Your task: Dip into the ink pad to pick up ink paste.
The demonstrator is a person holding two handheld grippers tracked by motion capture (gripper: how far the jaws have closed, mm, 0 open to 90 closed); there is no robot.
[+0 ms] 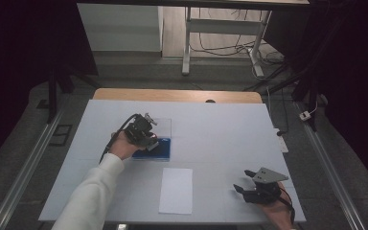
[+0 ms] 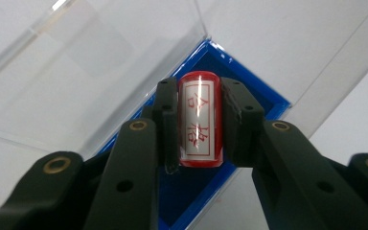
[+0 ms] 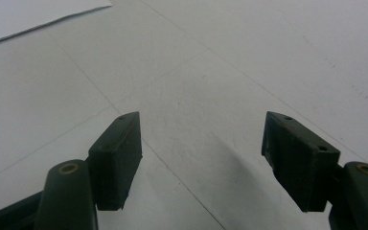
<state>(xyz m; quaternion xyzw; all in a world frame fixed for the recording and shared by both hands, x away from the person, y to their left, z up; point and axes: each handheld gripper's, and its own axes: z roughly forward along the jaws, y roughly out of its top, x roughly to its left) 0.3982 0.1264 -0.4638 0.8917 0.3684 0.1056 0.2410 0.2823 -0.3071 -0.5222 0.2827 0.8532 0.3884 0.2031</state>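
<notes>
My left claw (image 2: pixel 199 122) grips the red stamp (image 2: pixel 200 120) over the blue ink pad (image 1: pixel 159 149); right claw (image 3: pixel 201 158) idles open. I'd carry it level to the paper (image 1: pixel 176 190).

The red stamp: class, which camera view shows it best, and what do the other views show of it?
The left gripper view: the red stamp sits close up, clamped between the left hand-held gripper jaws, its red characters visible, above the blue tray. In the high view that gripper hides it. The right gripper view looks at bare table.
</notes>
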